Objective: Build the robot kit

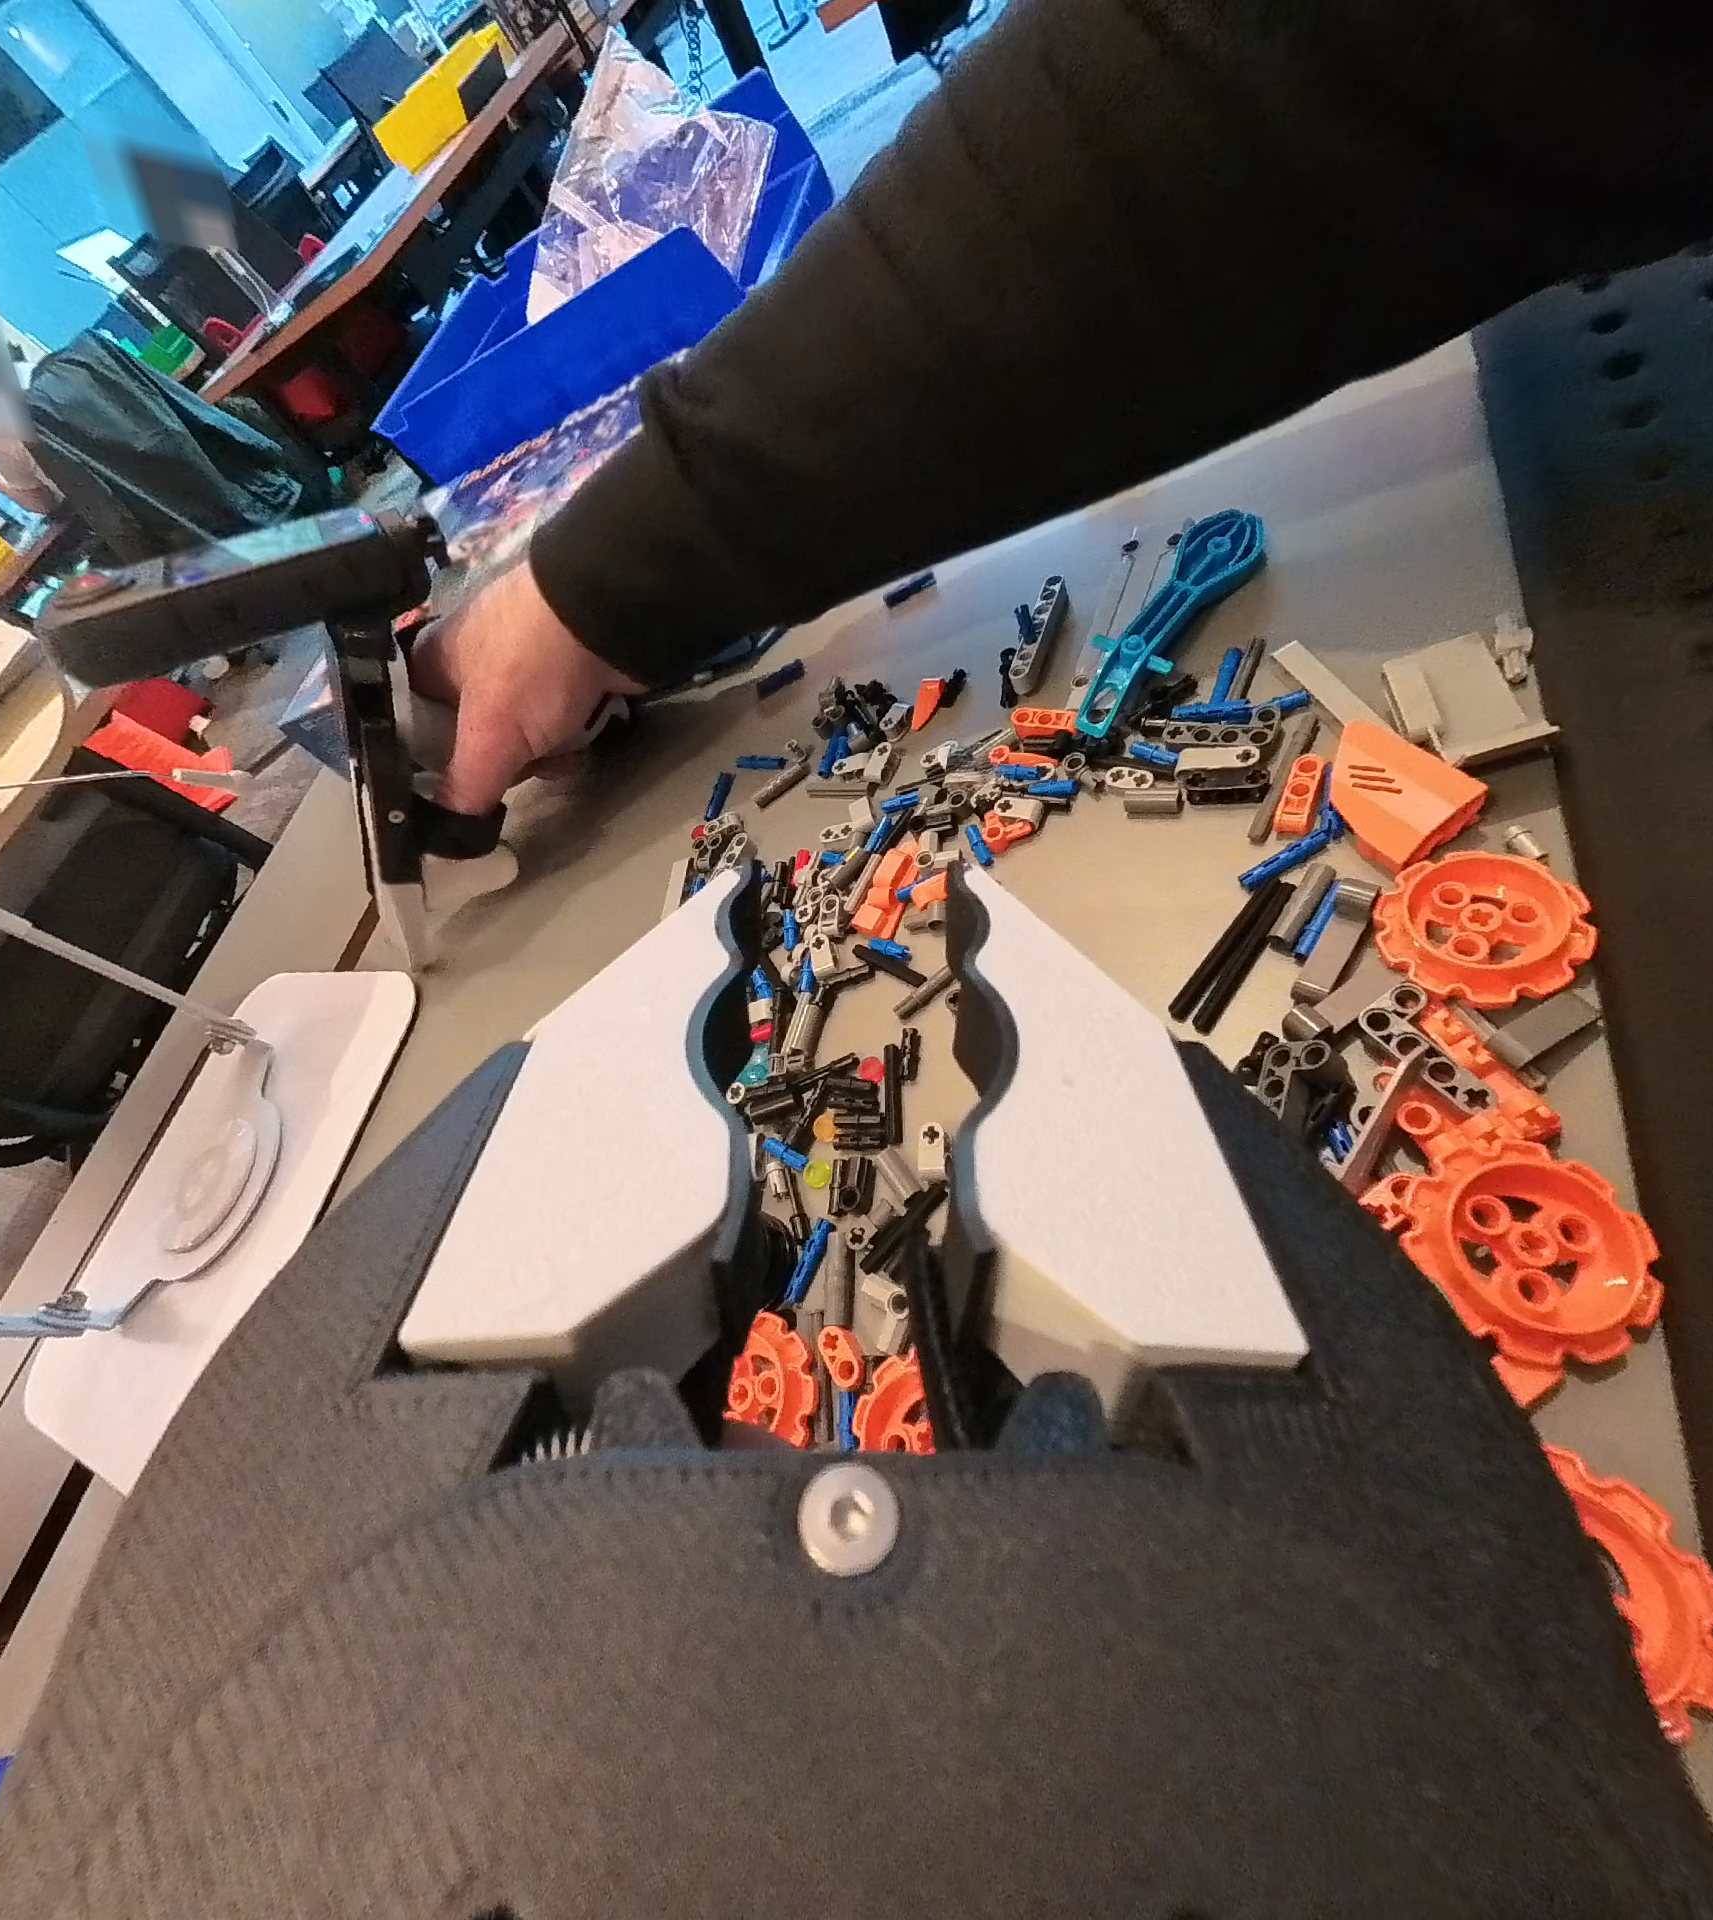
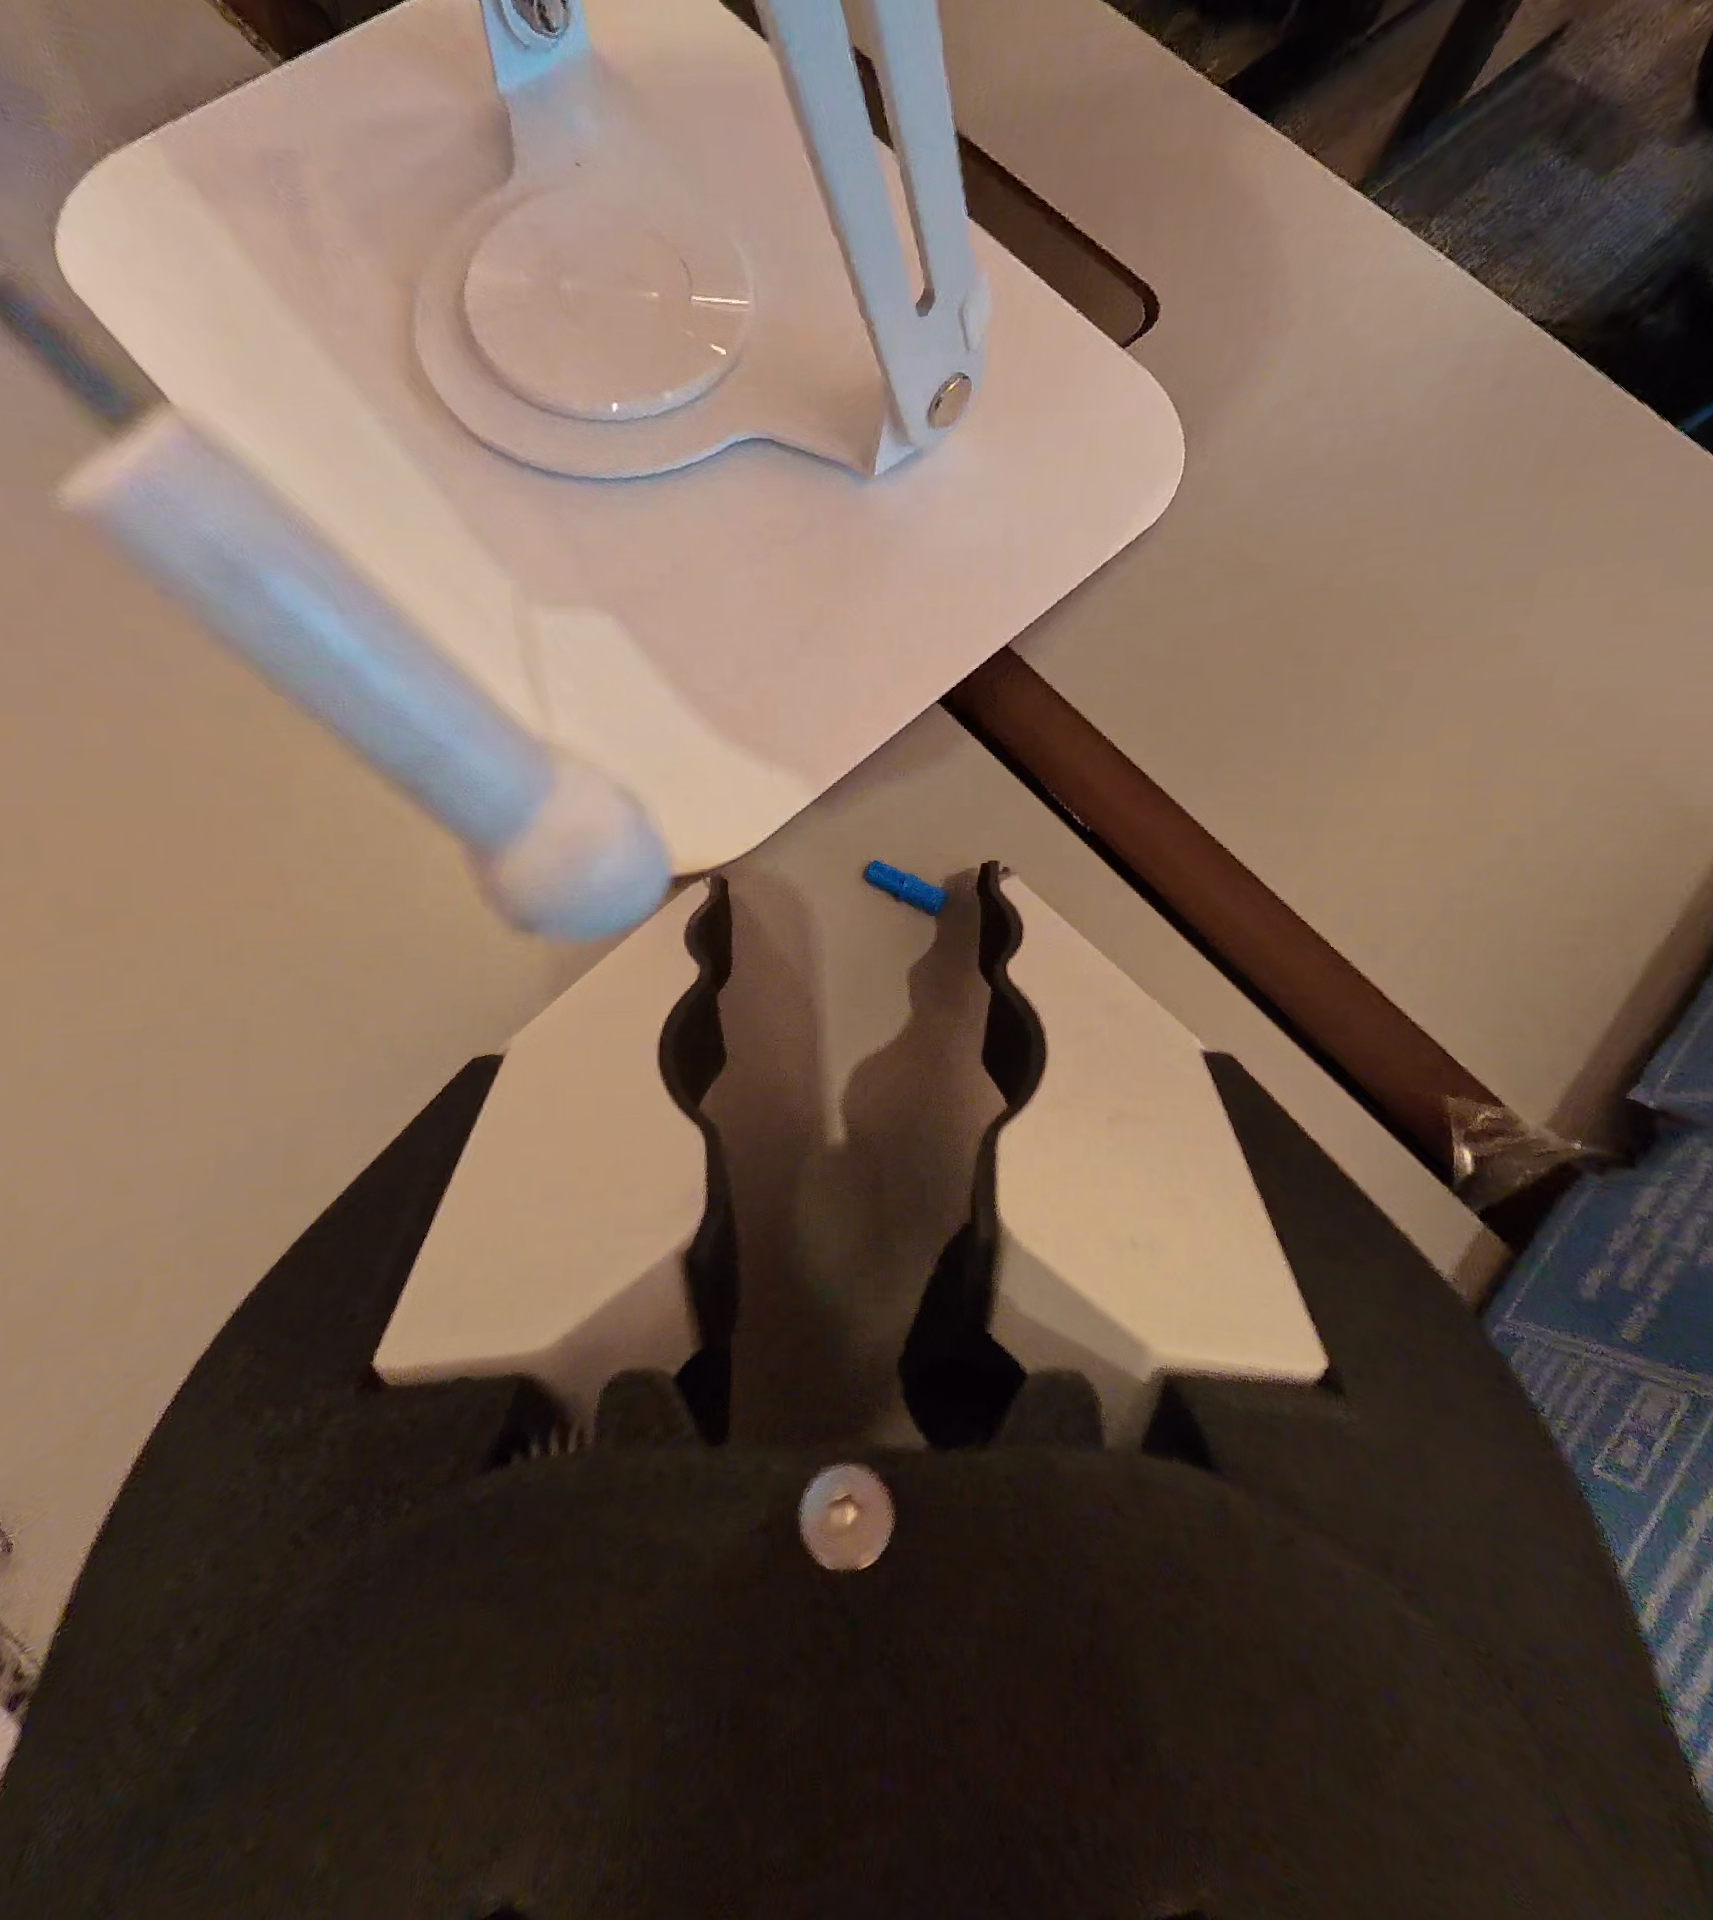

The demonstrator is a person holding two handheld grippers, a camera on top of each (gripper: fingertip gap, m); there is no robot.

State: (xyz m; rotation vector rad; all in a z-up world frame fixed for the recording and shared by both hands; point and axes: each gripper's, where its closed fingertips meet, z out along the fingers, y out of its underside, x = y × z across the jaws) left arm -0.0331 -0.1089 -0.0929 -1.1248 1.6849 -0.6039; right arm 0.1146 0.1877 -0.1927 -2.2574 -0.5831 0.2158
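Left gripper (image 1: 852, 883): released, jaws apart, empty, above a heap of small building-toy parts (image 1: 862, 1039).
Right gripper (image 2: 854, 883): released, empty, blue pin (image 2: 904, 885) on the table (image 2: 156, 1039) just beside its right fingertip.
Far: white lamp base (image 2: 623, 540).
Right of heap: orange gear wheels (image 1: 1486, 925).

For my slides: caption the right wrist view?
Open right gripper above a blue pin beside a white lamp base.

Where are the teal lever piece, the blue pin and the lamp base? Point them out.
teal lever piece (image 1: 1169, 623): left wrist view, middle of its long shaft.
blue pin (image 2: 904, 886): right wrist view, its middle.
lamp base (image 2: 831, 582): right wrist view, bare white plate.
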